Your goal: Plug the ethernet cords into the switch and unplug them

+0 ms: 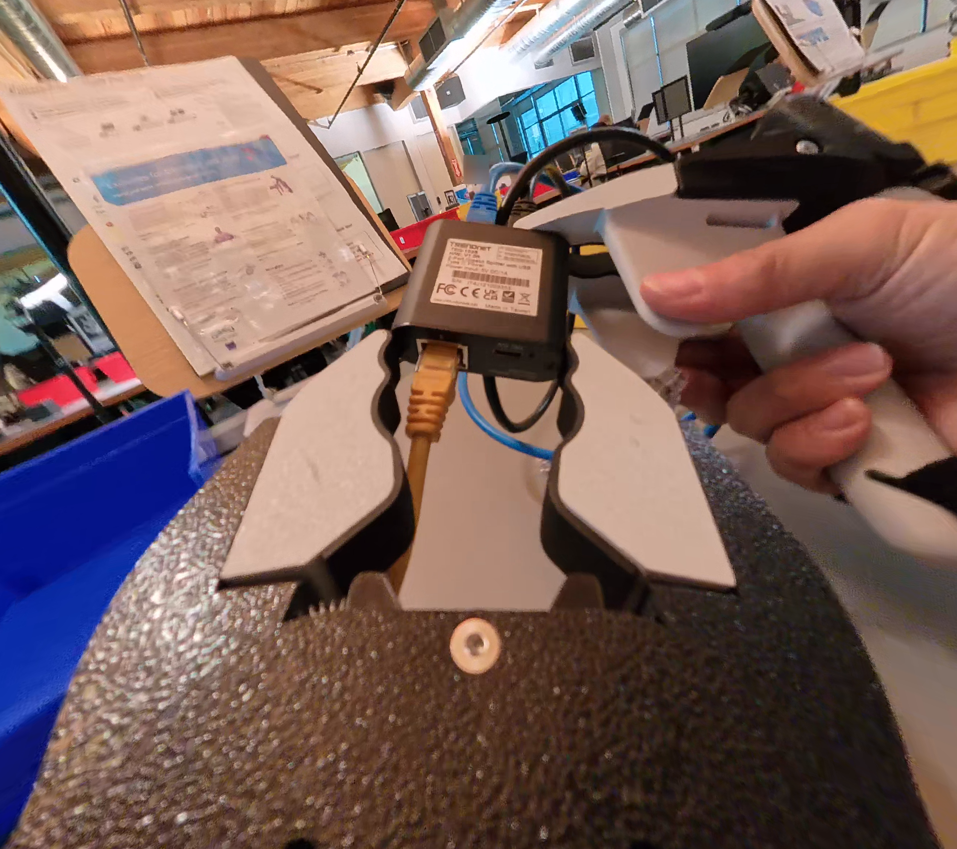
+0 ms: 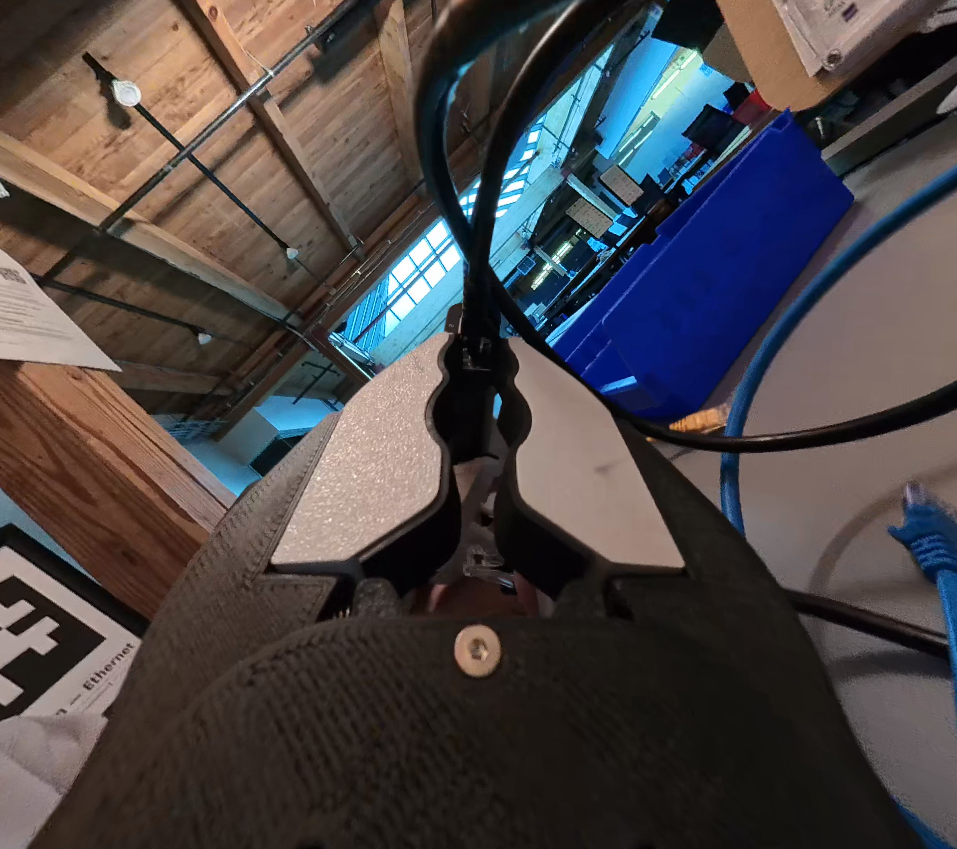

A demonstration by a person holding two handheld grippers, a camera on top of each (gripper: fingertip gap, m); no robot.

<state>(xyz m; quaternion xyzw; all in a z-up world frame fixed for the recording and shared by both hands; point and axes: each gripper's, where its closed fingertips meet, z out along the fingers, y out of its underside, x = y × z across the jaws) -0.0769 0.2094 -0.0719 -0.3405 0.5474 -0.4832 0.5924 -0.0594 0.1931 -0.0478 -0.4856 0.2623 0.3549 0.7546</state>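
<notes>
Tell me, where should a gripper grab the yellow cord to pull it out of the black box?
Probably by the ribbed yellow boot just below the plug, not the thin cord. It is thick, ridged and hangs straight down from the box, so fingers can close on its two sides from below. The left gripper holds the box; the clip's position is unclear.

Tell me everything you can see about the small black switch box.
The switch is a small black box that looks like plastic, with rounded corners and a white label on its upturned face. The left gripper clamps its near end. A yellow cord sits plugged into a near port; a blue plug and black cable are at its far end.
</notes>
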